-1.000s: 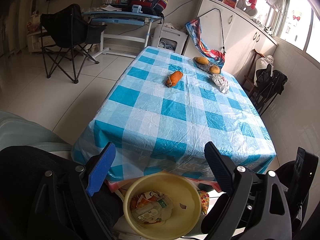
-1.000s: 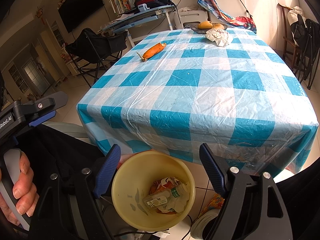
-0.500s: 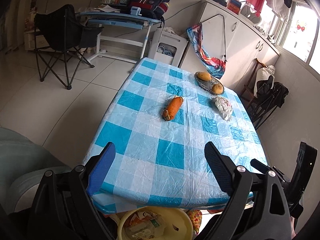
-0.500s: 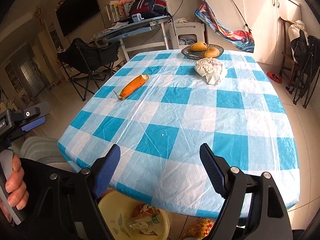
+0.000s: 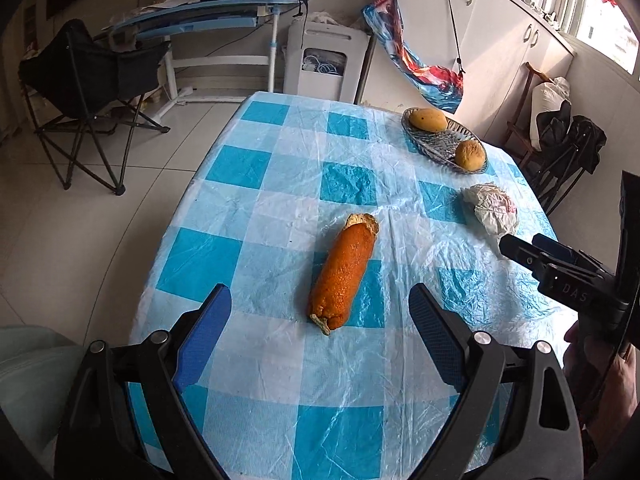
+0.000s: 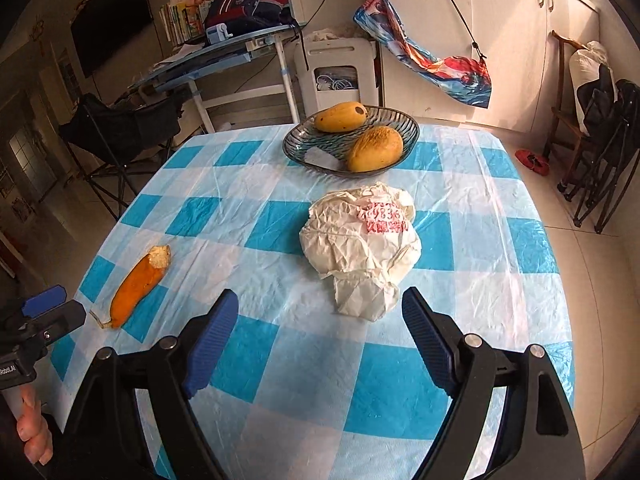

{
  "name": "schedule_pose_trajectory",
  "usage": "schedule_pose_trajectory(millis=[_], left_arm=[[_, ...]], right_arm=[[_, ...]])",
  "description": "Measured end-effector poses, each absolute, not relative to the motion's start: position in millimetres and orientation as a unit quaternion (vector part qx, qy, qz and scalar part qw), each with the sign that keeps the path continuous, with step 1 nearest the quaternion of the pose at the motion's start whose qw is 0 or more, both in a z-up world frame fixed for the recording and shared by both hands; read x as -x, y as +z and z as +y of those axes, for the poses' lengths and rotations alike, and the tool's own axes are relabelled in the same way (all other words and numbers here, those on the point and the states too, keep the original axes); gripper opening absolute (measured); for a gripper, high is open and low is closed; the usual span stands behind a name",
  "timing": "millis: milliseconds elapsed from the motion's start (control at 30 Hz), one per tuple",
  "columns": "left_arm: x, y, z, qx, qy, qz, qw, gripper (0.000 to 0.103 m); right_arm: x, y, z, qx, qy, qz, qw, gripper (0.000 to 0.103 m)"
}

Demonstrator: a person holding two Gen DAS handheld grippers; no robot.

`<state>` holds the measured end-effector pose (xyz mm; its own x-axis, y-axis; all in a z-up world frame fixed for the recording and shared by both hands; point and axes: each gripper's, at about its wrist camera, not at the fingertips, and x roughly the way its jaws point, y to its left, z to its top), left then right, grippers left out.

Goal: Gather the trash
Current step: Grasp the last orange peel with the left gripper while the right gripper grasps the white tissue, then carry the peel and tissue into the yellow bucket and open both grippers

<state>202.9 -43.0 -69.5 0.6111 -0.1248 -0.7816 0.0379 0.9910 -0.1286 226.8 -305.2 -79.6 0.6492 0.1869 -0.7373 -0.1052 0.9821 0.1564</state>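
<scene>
Both tongs have swung up from over the yellow bin and forward across the bench since a second ago; the bin has dropped out of sight and the trash now sits close ahead.

Left tongs [image 5: 320, 312] stand wide apart with nothing between them, and the orange peel [image 5: 344, 276] lies just beyond, toward twelve o'clock, its long axis running roughly away from the camera. Right tongs [image 6: 318, 320] are also spread wide and empty, with the crumpled paper wrapper [image 6: 362, 246] just ahead at about one o'clock of their gap.

The peel looks light, curled and fairly limp, with a torn pale end; it should be pinched across its narrow width near the middle, where the tongs can close flat on both sides. The wrapper looks almost weightless and springy; it will crush under pressure, so a bite across its bulky centre seems safer than catching a loose edge. Both lie on a checked plastic cloth [image 6: 304, 364] that may drag if the tongs scrape it. Farther off at twelve sits a glass dish [image 6: 296, 142] with fruit, which is not trash.
</scene>
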Motion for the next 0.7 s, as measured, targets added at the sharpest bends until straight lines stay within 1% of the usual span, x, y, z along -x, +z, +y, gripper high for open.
schedule_pose_trajectory(millis=[233, 300, 333, 367, 400, 433, 467, 500, 533, 567, 700], left_arm=[[-225.5, -86.1, -54.3, 0.026, -0.040, 0.452, 0.891, 0.087], [-230.6, -89.0, -57.2, 0.019, -0.041, 0.454, 0.890, 0.086], [-232.1, -90.7, -58.9, 0.015, -0.041, 0.456, 0.889, 0.084], [-233.8, -92.8, -61.0, 0.011, -0.045, 0.460, 0.887, 0.077], [-235.9, -95.8, -62.9, 0.008, -0.052, 0.466, 0.883, 0.064], [-236.2, -98.6, -65.4, 0.005, -0.061, 0.472, 0.879, 0.055], [-236.0, -100.8, -68.5, -0.003, -0.066, 0.477, 0.877, 0.037], [-233.7, -100.1, -71.3, -0.018, -0.065, 0.471, 0.879, 0.024], [-232.3, -100.2, -73.4, -0.018, -0.077, 0.474, 0.877, 0.023], [-228.8, -98.6, -73.3, -0.014, -0.083, 0.471, 0.878, 0.021], [-210.2, -87.6, -69.1, -0.008, -0.081, 0.455, 0.887, 0.019]], right_arm=[[-264.7, -88.9, -311.5, -0.070, 0.083, 0.428, 0.897, 0.080], [-268.2, -92.1, -311.3, -0.072, 0.086, 0.434, 0.894, 0.076], [-269.3, -93.9, -310.7, -0.071, 0.087, 0.439, 0.892, 0.071], [-270.5, -95.4, -309.5, -0.068, 0.087, 0.441, 0.890, 0.063], [-269.9, -95.8, -308.4, -0.063, 0.085, 0.441, 0.891, 0.059], [-269.4, -95.9, -306.6, -0.056, 0.087, 0.441, 0.891, 0.050], [-268.9, -95.3, -305.2, -0.053, 0.092, 0.443, 0.890, 0.037], [-268.8, -95.5, -304.7, -0.055, 0.099, 0.444, 0.889, 0.029], [-266.2, -95.0, -303.8, -0.056, 0.102, 0.444, 0.889, 0.020], [-263.1, -94.2, -302.1, -0.056, 0.105, 0.443, 0.889, 0.015], [-239.9, -84.2, -294.2, -0.060, 0.132, 0.433, 0.890, 0.013]])
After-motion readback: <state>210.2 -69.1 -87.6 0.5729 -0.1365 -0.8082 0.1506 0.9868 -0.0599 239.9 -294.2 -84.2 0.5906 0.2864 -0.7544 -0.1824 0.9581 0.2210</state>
